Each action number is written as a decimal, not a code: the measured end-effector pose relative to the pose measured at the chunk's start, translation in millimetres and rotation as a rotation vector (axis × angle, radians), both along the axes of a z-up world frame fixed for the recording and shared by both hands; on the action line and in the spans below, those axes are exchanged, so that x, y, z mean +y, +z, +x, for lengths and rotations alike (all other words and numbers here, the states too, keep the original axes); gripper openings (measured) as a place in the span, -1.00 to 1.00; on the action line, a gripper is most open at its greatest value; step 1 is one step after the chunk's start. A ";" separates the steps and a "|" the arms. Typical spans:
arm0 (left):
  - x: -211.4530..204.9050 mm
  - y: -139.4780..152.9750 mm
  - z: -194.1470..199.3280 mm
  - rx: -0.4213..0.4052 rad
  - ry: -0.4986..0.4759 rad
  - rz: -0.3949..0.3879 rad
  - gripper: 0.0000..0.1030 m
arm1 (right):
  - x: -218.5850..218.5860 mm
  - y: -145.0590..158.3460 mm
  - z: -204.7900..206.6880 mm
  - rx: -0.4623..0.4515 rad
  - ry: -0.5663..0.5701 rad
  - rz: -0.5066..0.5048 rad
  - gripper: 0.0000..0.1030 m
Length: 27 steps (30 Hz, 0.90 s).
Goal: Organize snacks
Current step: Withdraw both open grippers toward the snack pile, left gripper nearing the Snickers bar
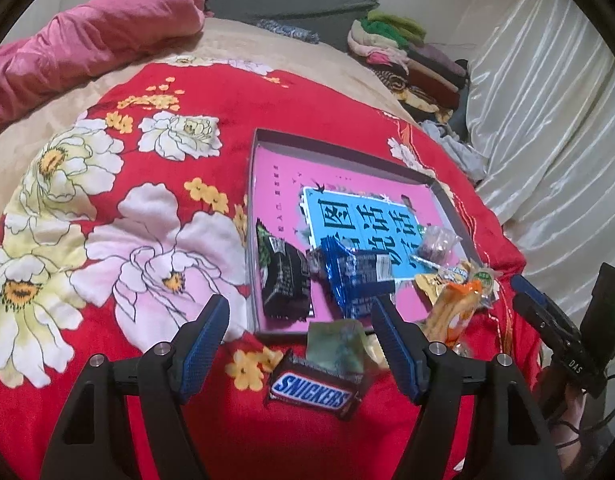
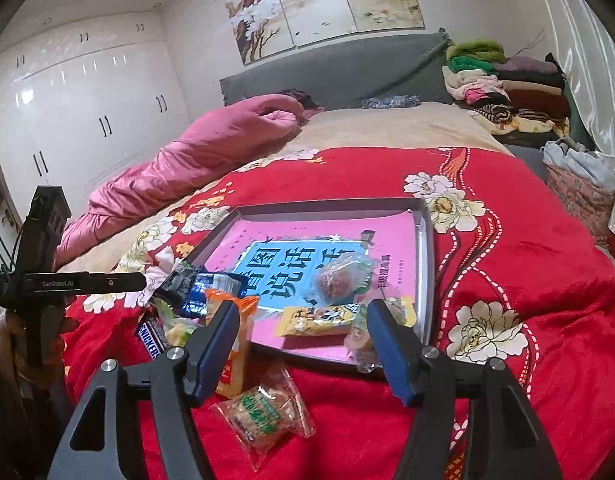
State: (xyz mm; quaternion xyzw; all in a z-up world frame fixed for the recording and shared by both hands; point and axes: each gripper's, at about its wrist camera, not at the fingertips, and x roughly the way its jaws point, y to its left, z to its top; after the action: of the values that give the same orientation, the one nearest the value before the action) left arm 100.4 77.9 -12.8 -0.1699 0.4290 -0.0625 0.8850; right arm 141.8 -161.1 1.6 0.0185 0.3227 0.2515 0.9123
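L claw [image 1: 301,334] wide, empty, nearer than R claw [image 2: 301,330] to Snickers [image 1: 313,390] just below it, long axis crosswise to jaws; R also wide, empty.

Blanket [image 1: 155,240]: we see plush red cloth
Snickers wrapper [image 1: 312,389]: we see glossy plastic film
Curtain [image 1: 547,100]: we see shiny satin
Wardrobe doors [image 2: 87,108]: we see smooth gloss

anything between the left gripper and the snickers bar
Nothing visible. The left gripper is open right over the Snickers bar, with no item between them. A greenish clear wrapper only overlaps the bar's far edge.
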 end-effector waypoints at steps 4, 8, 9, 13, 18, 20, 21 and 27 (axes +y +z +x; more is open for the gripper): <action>-0.8 -0.4 -5.3 0.017 0.009 -0.005 0.46 | 2.3 -0.2 -3.8 0.005 0.008 -0.008 0.28; -2.5 -5.0 -8.2 0.056 0.011 -0.023 0.46 | 2.7 -0.5 -7.5 0.013 0.014 -0.002 0.29; -3.2 -6.5 -9.1 0.066 0.011 -0.027 0.46 | 2.6 -0.8 -8.3 0.017 0.015 0.000 0.29; -7.5 -13.3 -15.0 0.108 0.017 -0.051 0.46 | 4.7 -2.6 -12.1 0.035 0.023 -0.001 0.30; -12.2 -23.2 -22.4 0.171 0.009 -0.107 0.46 | 9.4 -4.8 -16.3 0.051 0.038 -0.013 0.30; -16.4 -26.6 -25.9 0.189 0.006 -0.118 0.46 | 11.0 -5.8 -18.3 0.057 0.044 -0.020 0.30; -18.7 -28.6 -27.6 0.195 0.006 -0.121 0.46 | 11.8 -6.5 -19.1 0.060 0.046 -0.023 0.30; -27.4 -39.4 -30.1 0.229 0.041 -0.130 0.46 | 18.8 -14.8 -20.2 0.106 0.069 -0.055 0.31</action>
State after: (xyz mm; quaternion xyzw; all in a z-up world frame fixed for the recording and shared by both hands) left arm 70.3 50.6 -52.3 -0.2416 0.5185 -0.0521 0.8186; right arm 121.6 -142.3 -13.2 -0.0046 0.3778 0.2723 0.8849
